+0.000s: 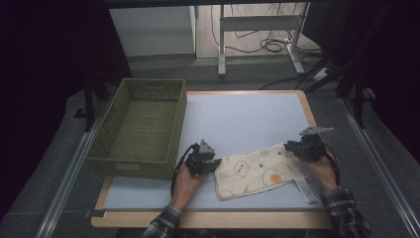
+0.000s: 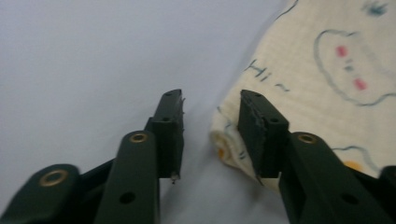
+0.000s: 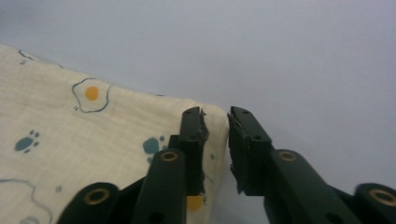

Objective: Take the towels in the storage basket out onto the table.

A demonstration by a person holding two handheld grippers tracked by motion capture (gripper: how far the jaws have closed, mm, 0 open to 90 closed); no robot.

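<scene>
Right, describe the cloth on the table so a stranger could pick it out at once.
On the pale table, to the right of the green woven basket, lies a folded cream cloth between the left gripper and the right gripper. Its printed fried eggs, paw prints and faces set it apart.

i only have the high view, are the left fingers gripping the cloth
Observer: No. In the left gripper view the left fingers stand apart, with the cloth corner's edge in the gap, unpinched.
Operator: and the right
Observer: In the right gripper view the right fingers are also apart, at the cloth's far corner, not clamping it.
Operator: what's printed at that corner
Observer: A blue paw print beside the fingers.
</scene>
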